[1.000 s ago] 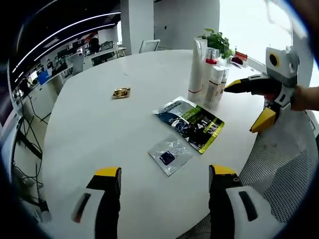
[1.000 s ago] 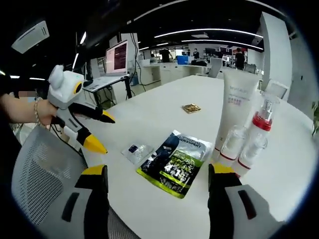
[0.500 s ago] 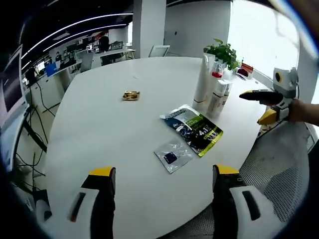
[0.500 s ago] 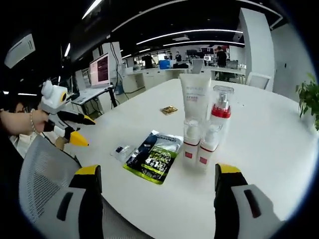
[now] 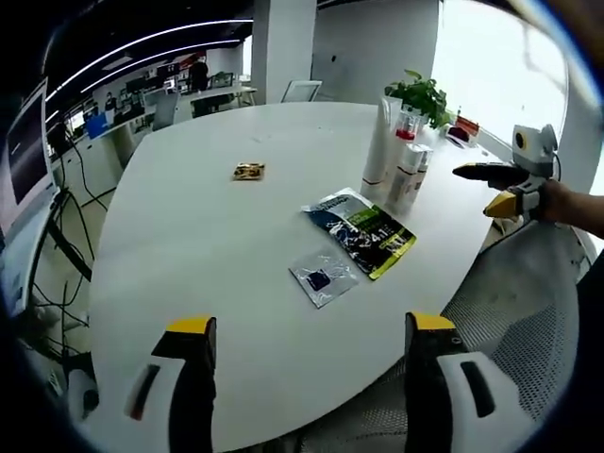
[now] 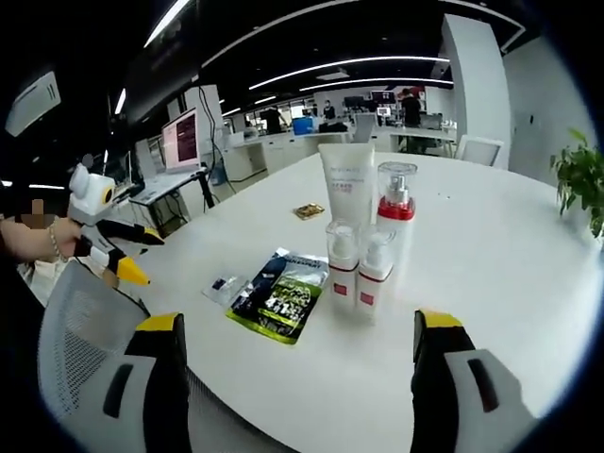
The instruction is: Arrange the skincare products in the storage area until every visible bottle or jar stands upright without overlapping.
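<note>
On the smooth white oval desk (image 6: 491,255) four skincare containers stand upright in a tight cluster, long axes vertical: a tall matte white tube (image 6: 346,186) resting on its cap, a clear-capped pump bottle (image 6: 395,205) with a red collar, and two small frosted bottles (image 6: 359,274) with red label squares in front. Beside them lies a flat glossy green-and-black pouch (image 6: 276,296), then a small clear sachet (image 5: 323,277). The left tongs (image 5: 307,330) and right tongs (image 6: 300,326) are both spread wide, holding nothing, well apart from the products.

Four skincare containers (image 6: 363,226) upright, clustered on white table (image 6: 491,245).
</note>
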{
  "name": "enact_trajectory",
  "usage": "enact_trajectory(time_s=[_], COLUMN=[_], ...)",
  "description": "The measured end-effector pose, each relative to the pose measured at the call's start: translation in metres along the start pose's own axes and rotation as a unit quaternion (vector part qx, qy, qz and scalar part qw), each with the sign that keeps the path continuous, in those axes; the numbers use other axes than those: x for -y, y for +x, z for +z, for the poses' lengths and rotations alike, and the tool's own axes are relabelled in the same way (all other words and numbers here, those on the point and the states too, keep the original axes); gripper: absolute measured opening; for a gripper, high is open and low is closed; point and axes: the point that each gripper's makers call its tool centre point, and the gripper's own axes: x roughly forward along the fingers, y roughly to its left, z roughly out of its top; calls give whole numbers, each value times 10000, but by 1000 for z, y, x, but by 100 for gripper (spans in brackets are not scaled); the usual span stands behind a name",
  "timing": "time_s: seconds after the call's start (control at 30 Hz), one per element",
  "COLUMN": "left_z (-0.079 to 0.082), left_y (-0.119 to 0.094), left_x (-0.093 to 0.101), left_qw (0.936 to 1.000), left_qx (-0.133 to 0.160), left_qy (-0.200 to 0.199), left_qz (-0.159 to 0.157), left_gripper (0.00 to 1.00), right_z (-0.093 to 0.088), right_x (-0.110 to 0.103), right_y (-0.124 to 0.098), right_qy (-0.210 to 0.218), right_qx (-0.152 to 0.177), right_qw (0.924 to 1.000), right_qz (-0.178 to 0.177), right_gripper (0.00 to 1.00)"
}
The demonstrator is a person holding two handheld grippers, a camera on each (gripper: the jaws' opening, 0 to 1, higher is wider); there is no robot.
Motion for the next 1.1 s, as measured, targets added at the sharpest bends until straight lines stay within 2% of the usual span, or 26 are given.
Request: enact_trajectory(time_s=[0.6,1.1], left_z=[13,45], left_y=[8,31], left_x=[1,-11], left_qw=[9999,9991], left_qx=[-36,-63], left_qy=[150,408], left_qz=[-5,-70], left_gripper=[80,81], right_z=[1,-1], right_x=[5,6], right_y=[-2,-3], right_qy=[126,167], right_qx=[69,24], right_qw=[9998,9997], right_qz=[-102,-147], right_gripper=[100,98])
